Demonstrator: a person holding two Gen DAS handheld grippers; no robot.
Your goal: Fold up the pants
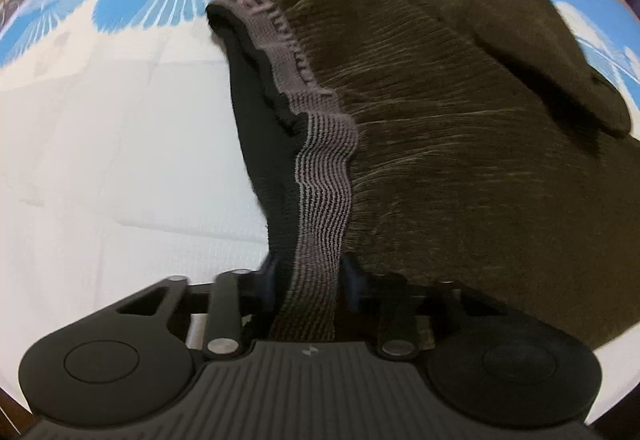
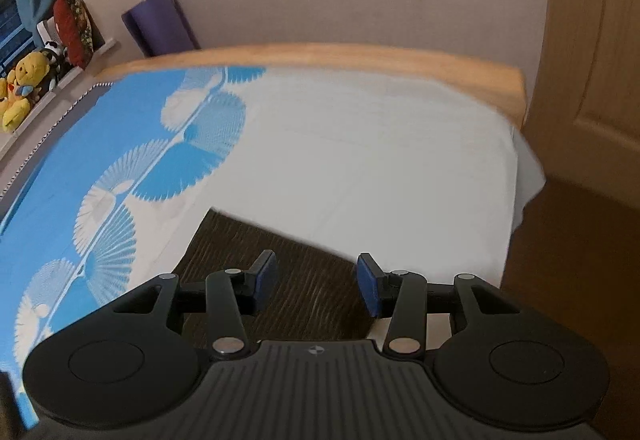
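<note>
- The dark brown pants (image 1: 460, 144) lie on the bed sheet (image 1: 120, 144), long axis running from the grey waistband (image 1: 324, 196) away toward the sheet's blue-patterned end.
- The left gripper (image 1: 308, 280) is clamped on the waistband, which rises from the sheet between its blue pads.
- The right gripper (image 2: 316, 280) hovers above the pants, jaws apart and holding nothing.

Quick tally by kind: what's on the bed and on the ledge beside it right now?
Brown pants: 1
Yellow plush bears: 2
Black-and-white plush: 1
Red patterned cushion: 1
Total: 5
</note>
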